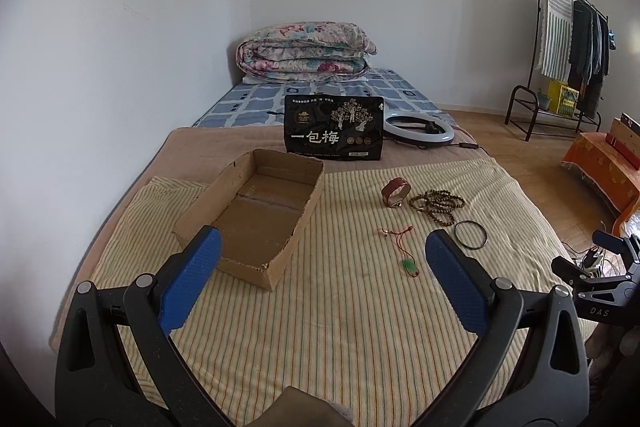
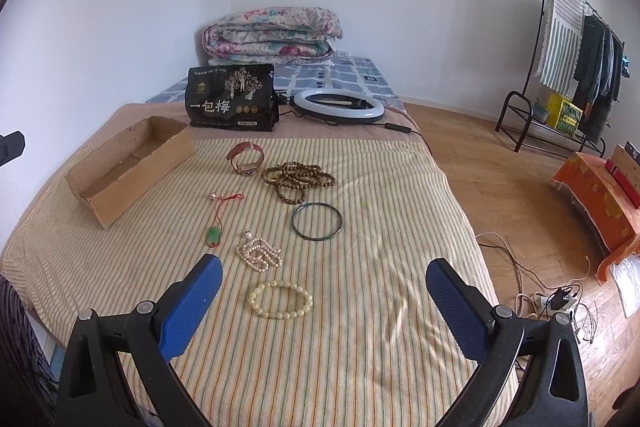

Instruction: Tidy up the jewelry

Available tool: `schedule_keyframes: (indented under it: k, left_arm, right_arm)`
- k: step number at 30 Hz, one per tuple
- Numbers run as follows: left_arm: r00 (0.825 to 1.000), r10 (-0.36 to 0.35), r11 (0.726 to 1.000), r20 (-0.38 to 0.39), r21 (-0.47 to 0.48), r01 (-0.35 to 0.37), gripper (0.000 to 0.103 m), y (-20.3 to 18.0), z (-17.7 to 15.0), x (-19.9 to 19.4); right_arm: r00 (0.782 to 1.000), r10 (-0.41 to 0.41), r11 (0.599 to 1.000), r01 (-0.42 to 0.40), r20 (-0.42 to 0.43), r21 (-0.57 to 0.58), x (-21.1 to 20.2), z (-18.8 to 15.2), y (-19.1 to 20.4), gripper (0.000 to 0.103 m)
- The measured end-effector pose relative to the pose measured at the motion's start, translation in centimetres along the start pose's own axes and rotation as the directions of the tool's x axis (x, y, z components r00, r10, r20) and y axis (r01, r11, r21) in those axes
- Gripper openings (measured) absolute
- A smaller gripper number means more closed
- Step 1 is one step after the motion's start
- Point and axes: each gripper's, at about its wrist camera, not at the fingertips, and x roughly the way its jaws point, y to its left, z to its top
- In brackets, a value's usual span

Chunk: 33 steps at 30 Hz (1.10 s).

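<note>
Right wrist view looks down the bed over six loose pieces of jewelry on a yellow striped cloth (image 2: 360, 307), with the right gripper (image 2: 324, 277) hanging above the near edge, its blue pads spread wide and nothing between them. Nearest to it, just ahead and slightly left of centre, lies the pale bead bracelet (image 2: 280, 299), flat, its oval running left to right; the pearl strand (image 2: 259, 254) sits in a heap just beyond. Farther on come the green pendant on its red cord (image 2: 214, 235), the dark bangle (image 2: 317, 221), the brown bead strand (image 2: 298, 179) and the red-strapped watch (image 2: 245, 157). The cardboard box (image 2: 100, 203), open and with nothing inside, lies well off to the left, its long axis slanting away toward the black snack bag (image 2: 232, 97).

From the left wrist view, the left gripper (image 1: 322, 247) is also spread and holding nothing; it hovers just beside the box's near corner, with the jewelry off to its right. So the right hand looks better placed for picking, the left for the box. Open cloth surrounds the pale bracelet on all sides, and the path leftward to the box seems free; the bed's right edge drops to the floor.
</note>
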Motion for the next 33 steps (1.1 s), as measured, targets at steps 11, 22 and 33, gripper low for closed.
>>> schedule_keyframes:
  k: [11,22,33]
  left_arm:
    - [0.994,-0.077,0.990,-0.074,0.115,0.085,0.099,-3.1,-0.2,6.7]
    - [0.907,-0.210,0.969,-0.366,0.046,0.243,0.068,-5.3,-4.3,16.9]
    - [0.834,-0.282,0.950,-0.475,-0.014,0.313,0.054,-8.5,-7.0,22.0]
  right_arm:
    - [0.977,0.144,0.989,-0.145,-0.157,0.002,6.1,-2.3,-0.1,0.095]
    - [0.958,0.119,0.993,-0.121,-0.261,0.011,10.7,-3.5,0.0,0.080]
    - [0.930,0.115,0.993,-0.102,-0.349,0.054,14.5,-3.8,-0.7,0.066]
